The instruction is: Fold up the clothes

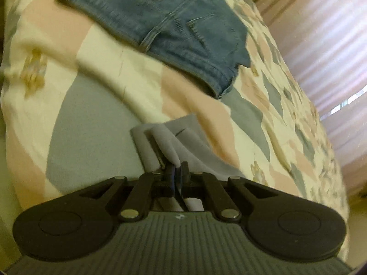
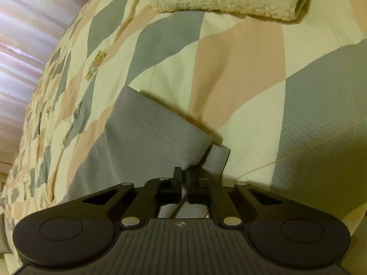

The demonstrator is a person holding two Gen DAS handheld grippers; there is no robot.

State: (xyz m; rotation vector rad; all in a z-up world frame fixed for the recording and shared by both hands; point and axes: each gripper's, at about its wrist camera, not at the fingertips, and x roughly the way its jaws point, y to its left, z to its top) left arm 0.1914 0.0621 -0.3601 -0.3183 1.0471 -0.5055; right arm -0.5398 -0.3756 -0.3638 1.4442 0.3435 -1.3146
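The grey garment [image 2: 142, 137] looks light, thin and limp, a soft knit that will sag wherever it is not held, so the hemmed edges and corners are the sensible places to pinch; a grip in mid-cloth would likely just bunch it. In the right wrist view it hangs from the centre down to the lower left of the frame, over the patterned bedspread [image 2: 240, 68], its stitched hem running diagonally.

The right tongs [image 2: 183, 174] are closed down to a narrow slit and pinch a corner of that hem, with a small flap of cloth turned out to the right of the tips. The left tongs [image 1: 177, 171] are likewise nearly shut, clamping a bunched fold of the same grey garment [image 1: 174, 137] at centre frame (the layers fan out above the tips).

Folded blue jeans [image 1: 160, 18] lie on the bedspread [image 1: 91, 73] at the top of the left view, and a cream fleecy blanket [image 2: 224, 0] at the top of the right view.
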